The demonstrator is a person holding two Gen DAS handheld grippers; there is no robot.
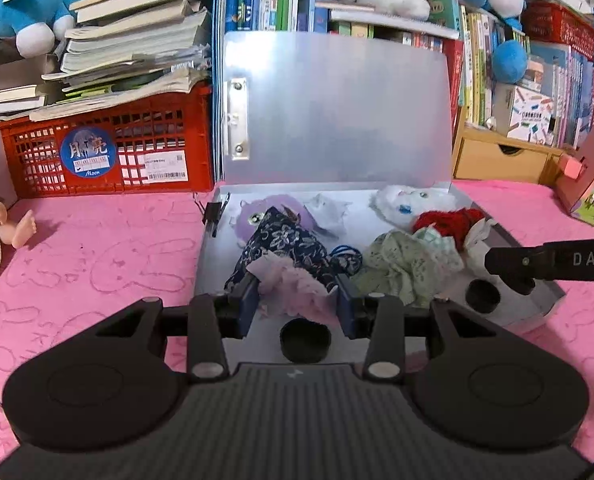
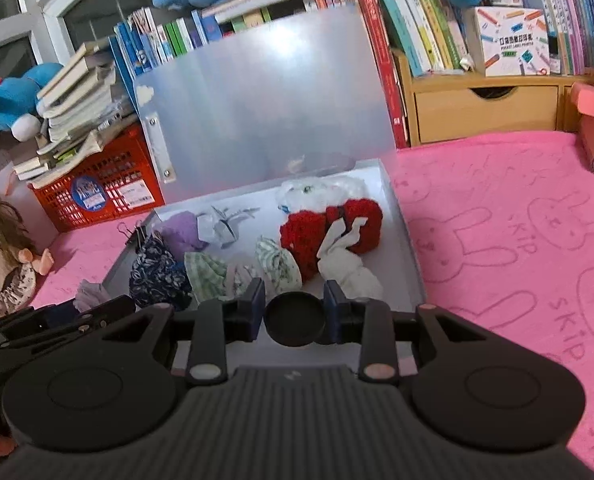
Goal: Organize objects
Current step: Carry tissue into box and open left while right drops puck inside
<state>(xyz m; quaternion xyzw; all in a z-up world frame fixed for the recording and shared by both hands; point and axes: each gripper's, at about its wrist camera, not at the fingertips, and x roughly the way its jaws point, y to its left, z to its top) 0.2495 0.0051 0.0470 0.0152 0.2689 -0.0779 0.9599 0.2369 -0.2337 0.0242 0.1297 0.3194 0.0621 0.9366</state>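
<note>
An open silver box [image 1: 537, 300] with its lid up lies on the pink blanket; it also shows in the right wrist view [image 2: 405, 236]. It holds small doll clothes, a dark floral cloth [image 1: 285, 240], a green cloth [image 1: 401, 264], a red knit piece [image 2: 317, 236] and a white plush [image 1: 409, 200]. My left gripper [image 1: 297, 300] is shut on a pale pink cloth [image 1: 293, 284] over the box's near part. A black cap [image 1: 305, 338] lies below it. My right gripper [image 2: 295, 312] is shut on another black cap [image 2: 295, 320] at the box's near right corner.
A red crate [image 1: 105, 156] with stacked books stands back left. Books and plush toys line the back. A wooden drawer unit [image 2: 485, 108] stands back right, with a pink box [image 1: 593, 168] near it. A doll [image 2: 1, 264] lies at the left. A binder clip [image 1: 215, 214] sits on the box's left rim.
</note>
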